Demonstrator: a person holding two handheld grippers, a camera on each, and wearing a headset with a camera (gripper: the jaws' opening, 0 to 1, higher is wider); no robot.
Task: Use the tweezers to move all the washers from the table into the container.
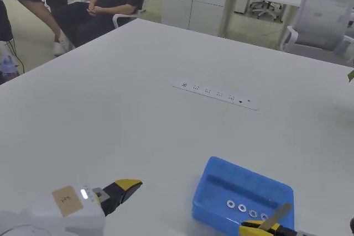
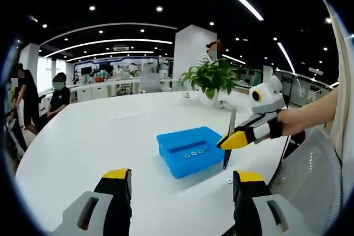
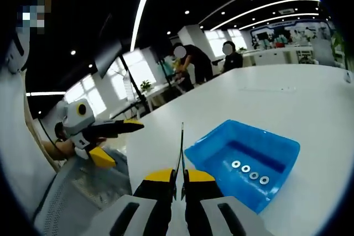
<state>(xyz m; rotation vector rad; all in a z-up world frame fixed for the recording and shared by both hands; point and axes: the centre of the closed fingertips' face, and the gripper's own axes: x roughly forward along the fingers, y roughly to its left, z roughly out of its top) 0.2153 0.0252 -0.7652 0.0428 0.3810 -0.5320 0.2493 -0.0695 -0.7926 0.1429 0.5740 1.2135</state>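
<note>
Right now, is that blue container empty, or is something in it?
Not empty. Four washers lie in a row on the floor of the blue container.

a blue rectangular container sits open on the white table, with four silver washers in a row on its floor. a fifth washer lies on the table beside it. thin tweezers are pinched in the right gripper, beside the container.

Washers lie in container, on table.
</note>
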